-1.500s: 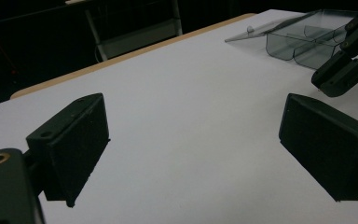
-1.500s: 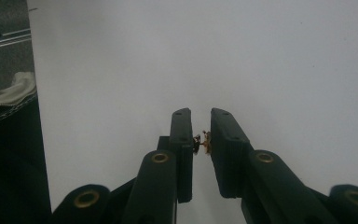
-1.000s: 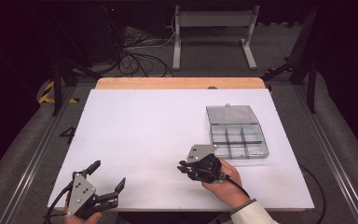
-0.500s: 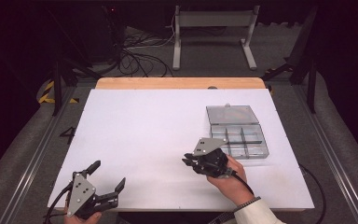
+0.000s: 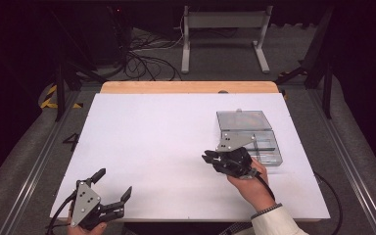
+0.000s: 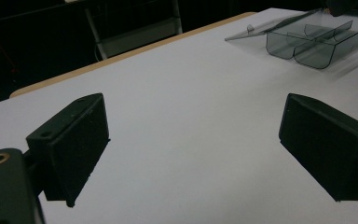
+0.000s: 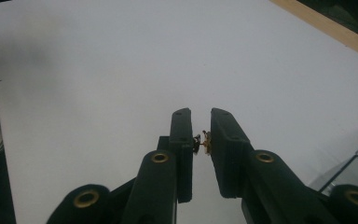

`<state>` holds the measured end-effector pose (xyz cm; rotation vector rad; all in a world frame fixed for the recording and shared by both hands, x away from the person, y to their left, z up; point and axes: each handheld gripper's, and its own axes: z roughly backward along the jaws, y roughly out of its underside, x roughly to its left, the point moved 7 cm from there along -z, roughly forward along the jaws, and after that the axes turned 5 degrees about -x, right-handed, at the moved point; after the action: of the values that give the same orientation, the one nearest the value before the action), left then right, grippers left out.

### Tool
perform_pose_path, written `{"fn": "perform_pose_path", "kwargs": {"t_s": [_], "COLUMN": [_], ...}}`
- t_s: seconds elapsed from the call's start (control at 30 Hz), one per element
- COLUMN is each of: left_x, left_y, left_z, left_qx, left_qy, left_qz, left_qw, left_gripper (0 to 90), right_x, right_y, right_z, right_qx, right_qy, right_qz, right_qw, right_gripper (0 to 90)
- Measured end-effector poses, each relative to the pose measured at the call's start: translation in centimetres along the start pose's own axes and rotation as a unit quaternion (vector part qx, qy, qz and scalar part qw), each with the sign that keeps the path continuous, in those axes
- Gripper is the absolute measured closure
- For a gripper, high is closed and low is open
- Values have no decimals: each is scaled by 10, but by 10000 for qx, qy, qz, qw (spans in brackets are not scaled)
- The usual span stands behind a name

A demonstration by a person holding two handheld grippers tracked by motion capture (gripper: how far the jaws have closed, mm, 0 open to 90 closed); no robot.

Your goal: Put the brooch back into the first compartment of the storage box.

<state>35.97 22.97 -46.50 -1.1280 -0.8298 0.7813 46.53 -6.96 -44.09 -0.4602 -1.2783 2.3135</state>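
Brass-coloured and dark, a tiny part [image 7: 202,140] pinched between the pads of the right gripper [image 7: 200,140], held in the air just beside the near-left corner of the organiser box [image 5: 254,139]; too small to tell what kind of part

Judged very light, hard and stiff; no risk of crushing, high risk of slipping or flicking out if the pinch eases. Grip sits low between the pads, near their inner end, with a narrow gap showing above it; best kept pinched across its widest part and carried level

Right gripper closed on the tiny part, jaws nearly together, pointing away from the organiser box toward the middle of the white table [image 5: 166,147]

Organiser box: clear grey plastic, divided into compartments, lid [image 5: 242,119] hinged open and lying flat on the far side. Thin-walled, light, likely to slide on the smooth tabletop if nudged. Contents of compartments not made out

Left gripper [image 5: 113,188] well apart from the organiser box, at the near-left table edge, jaws spread wide, nothing between them

Writing: a dark "4" mark [image 5: 71,142] on the floor, far left of the organiser box, beyond the table edge. No brand or label readable on the box or grippers
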Motion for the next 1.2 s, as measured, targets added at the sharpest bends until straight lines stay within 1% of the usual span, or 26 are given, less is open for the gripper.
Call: {"fn": "perform_pose_path", "kwargs": {"t_s": [0.03,0.07,0.1,0.17,0.2,0.23,0.27,0.3,0.43,0.5,0.73,0.87,0.97,1.13,1.2], "left_x": [0,0,0,0,0,0,0,0,0,0,0,0,0,0,0], "left_y": [0,0,0,0,0,0,0,0,0,0,0,0,0,0,1], "left_z": [0,0,0,0,0,0,0,0,0,0,0,0,0,0,0], "left_qx": [2,-1,3,1,4,6,7,9,7,9,16,18,14,18,22], "left_qy": [1,1,2,3,1,11,12,-6,-6,-6,-2,-3,3,-8,-5], "left_qz": [1,7,1,1,-1,-7,-4,-1,1,-1,3,1,-6,-7,-1], "left_qw": [10000,10000,10000,10000,10000,10000,10000,10000,10000,10000,10000,10000,10000,10000,10000], "left_gripper": [88,88,88,88,88,88,88,88,88,88,88,88,88,88,88], "right_x": [0,-4,-4,-9,-14,-14,-18,-18,-27,-33,-45,-56,-60,-69,-74], "right_y": [0,-1,-1,-1,-1,-1,-1,-1,-1,-1,1,2,3,5,6], "right_z": [0,2,2,4,6,6,7,7,9,10,10,12,12,12,11], "right_qx": [0,-6,-6,3,26,26,28,28,27,43,113,147,162,195,192], "right_qy": [0,63,63,121,200,200,254,254,363,465,599,737,796,896,941], "right_qz": [0,-47,-47,-108,-176,-176,-229,-229,-322,-430,-581,-687,-705,-819,-899], "right_qw": [10000,10000,10000,9999,9996,9996,9994,9994,9988,9980,9965,9948,9942,9924,9913], "right_gripper": [797,797,797,797,797,797,797,797,797,797,797,797,797,797,797]}}
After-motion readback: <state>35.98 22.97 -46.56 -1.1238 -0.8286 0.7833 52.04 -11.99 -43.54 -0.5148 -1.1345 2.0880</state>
